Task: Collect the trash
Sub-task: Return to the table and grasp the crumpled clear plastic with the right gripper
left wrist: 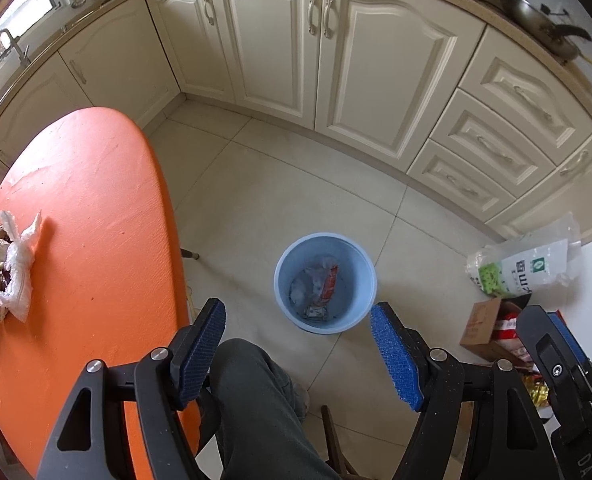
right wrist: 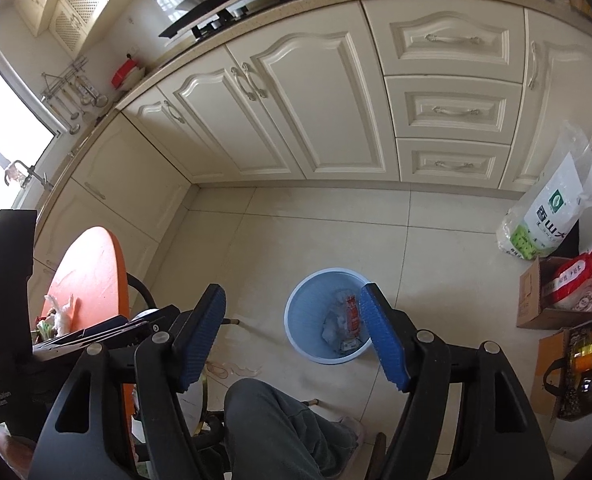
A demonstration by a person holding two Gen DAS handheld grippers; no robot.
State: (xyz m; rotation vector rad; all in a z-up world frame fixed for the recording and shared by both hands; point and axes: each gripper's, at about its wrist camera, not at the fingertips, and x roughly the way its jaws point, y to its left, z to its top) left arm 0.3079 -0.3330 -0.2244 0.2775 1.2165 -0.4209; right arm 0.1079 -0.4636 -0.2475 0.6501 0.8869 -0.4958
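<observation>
Some trash (left wrist: 4, 272) left of hand-held gripper (left wrist: 298, 332)

Plastic bin (left wrist: 325, 282) — glossy floor tiles (left wrist: 256, 200)

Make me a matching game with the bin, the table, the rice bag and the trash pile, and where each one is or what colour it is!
Things:
1. bin
2. table
3. rice bag
4. trash pile

Clues:
A. orange
B. leaning by the cupboards, white and green
C. lying on the table
D. light blue, on the floor, wrappers inside

Pairs: 1-D, 2-A, 3-B, 4-C
</observation>
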